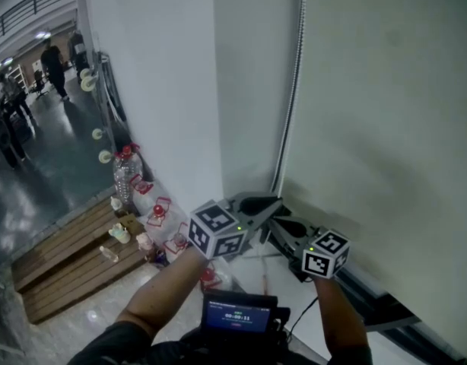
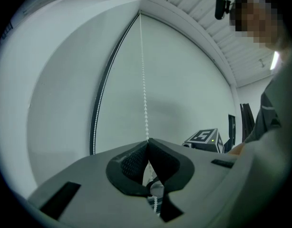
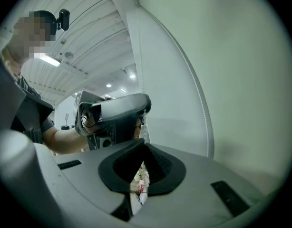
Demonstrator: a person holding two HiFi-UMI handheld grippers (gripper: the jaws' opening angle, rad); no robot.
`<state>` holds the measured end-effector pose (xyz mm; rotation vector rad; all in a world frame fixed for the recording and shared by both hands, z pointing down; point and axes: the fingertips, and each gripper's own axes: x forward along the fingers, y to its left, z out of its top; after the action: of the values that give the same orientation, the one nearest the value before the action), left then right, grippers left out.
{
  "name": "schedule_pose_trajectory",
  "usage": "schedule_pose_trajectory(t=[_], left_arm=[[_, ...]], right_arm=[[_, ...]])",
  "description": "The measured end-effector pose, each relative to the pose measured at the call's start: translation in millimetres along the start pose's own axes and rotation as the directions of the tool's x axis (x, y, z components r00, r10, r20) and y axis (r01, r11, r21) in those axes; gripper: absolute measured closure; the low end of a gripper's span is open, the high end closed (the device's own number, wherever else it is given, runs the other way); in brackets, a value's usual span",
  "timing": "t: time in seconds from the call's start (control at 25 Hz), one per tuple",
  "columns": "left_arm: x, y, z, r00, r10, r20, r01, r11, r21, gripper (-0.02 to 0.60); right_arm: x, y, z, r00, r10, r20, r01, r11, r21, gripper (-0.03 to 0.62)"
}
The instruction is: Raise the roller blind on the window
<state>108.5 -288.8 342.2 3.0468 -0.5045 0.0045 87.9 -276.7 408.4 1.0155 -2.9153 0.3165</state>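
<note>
one view alone, left gripper view, shows left claw [image 2: 147, 141] pinching bead chain [image 2: 144, 89]; right claw [image 3: 142, 143] clenched.

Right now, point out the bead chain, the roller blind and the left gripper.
bead chain [image 2: 144, 94]: left gripper view, strand above jaws.
roller blind [image 1: 385, 112]: head view, bare fabric.
left gripper [image 2: 147, 141]: left gripper view, between its fingertips.
</note>
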Motion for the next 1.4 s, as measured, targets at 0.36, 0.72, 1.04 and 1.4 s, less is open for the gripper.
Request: schedule_pose_trajectory(t=[0.36, 0.72, 1.04, 1.4], left_arm=[[-2, 7, 3, 1.000, 0.003, 0.004, -0.003, 1.000, -0.026, 0.574], [-1, 6, 1, 1.000, -0.011, 0.018, 0.011, 1.000, -0.025, 0.574], [-4, 6, 4, 1.000, -0.002, 0.019, 0.002, 1.000, -0.028, 0.574], [-9, 12, 0, 1.000, 0.016, 0.013, -0.016, 1.000, -0.016, 0.574]], right_arm=[[-15, -11, 10, 0.997, -0.065, -0.038, 0.062, 0.997, -0.055, 0.556], [-49, -19, 115, 0.980, -0.113, 0.161, 0.147, 0.964, -0.222, 0.477], [-43, -6, 171, 0.962, -0.126, 0.240, 0.204, 0.921, -0.332, 0.565], [-24, 10, 177, 0.975, -0.043, 0.217, 0.120, 0.927, -0.355, 0.421]])
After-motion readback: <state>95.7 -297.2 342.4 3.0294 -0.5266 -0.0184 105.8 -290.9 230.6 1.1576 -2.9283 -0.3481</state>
